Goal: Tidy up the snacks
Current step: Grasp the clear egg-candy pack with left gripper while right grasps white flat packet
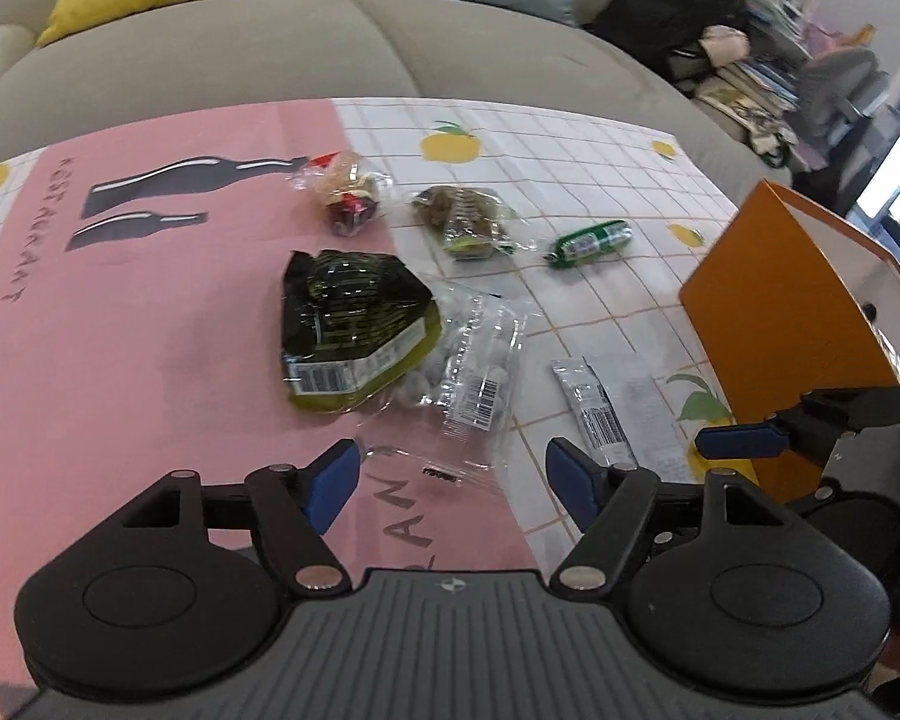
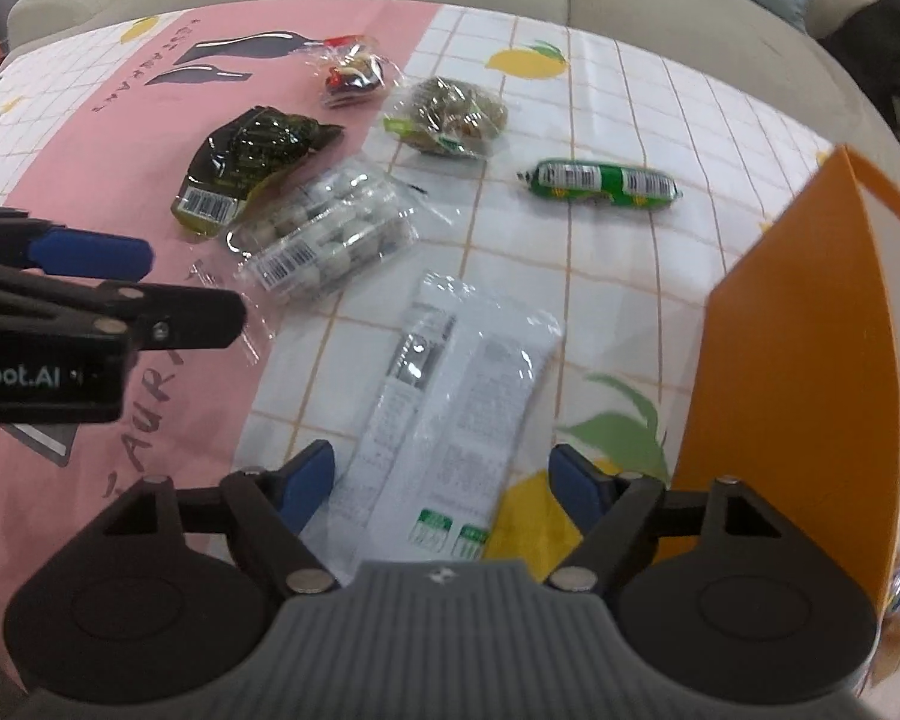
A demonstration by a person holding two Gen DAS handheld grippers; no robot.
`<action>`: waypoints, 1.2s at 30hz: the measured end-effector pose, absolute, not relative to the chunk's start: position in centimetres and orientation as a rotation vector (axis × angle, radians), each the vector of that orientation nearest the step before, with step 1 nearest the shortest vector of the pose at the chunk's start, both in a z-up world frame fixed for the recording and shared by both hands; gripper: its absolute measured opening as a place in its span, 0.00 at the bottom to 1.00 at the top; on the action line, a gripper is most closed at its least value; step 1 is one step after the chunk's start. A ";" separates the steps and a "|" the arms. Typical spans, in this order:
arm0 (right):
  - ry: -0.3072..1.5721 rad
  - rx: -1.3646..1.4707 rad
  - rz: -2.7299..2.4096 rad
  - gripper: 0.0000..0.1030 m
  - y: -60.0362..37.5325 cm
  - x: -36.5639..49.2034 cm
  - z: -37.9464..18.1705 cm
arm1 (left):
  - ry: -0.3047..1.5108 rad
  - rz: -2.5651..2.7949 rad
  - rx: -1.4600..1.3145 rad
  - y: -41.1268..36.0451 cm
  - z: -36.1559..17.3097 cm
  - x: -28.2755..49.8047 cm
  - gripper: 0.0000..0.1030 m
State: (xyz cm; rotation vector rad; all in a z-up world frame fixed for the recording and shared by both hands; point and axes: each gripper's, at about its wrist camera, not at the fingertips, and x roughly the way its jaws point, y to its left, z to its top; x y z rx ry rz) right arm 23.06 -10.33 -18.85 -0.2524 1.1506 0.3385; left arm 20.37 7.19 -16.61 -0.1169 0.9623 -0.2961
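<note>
Several snack packs lie on a tablecloth. A dark green pack overlaps a clear pack of grey sweets. A white flat packet lies nearer. Further back are a red-and-clear pack, a brown-green pack and a green sausage roll. My left gripper is open above the clear pack's near edge. My right gripper is open over the white packet's near end. Both are empty.
An orange box stands open at the right of the table. The tablecloth is pink on the left and white-checked with lemons on the right. A beige sofa with cushions is behind.
</note>
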 end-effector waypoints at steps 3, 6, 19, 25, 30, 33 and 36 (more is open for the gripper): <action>1.150 -0.189 0.333 0.78 -10.9 23.0 -19.2 | 0.963 -0.309 -0.108 7.1 -17.3 20.8 0.82; 1.138 -0.188 0.337 0.79 -10.8 22.9 -19.2 | 0.944 -0.310 -0.094 6.9 -17.6 21.5 0.83; 1.086 -0.191 0.355 0.55 -10.8 22.3 -18.8 | 0.928 -0.333 -0.036 6.1 -18.5 23.2 0.48; 1.081 -0.191 0.356 0.53 -10.9 22.3 -18.8 | 0.964 -0.320 -0.091 6.1 -18.3 22.6 0.14; 1.091 -0.194 0.372 0.52 -10.9 22.0 -18.7 | 1.008 -0.271 -0.159 6.6 -18.2 21.4 0.07; 1.090 -0.206 0.393 0.52 -10.8 21.4 -18.8 | 1.038 -0.224 -0.198 6.9 -18.0 20.3 0.05; 1.101 -0.202 0.404 0.52 -10.7 20.6 -18.7 | 1.088 -0.159 -0.251 7.3 -17.7 18.7 0.05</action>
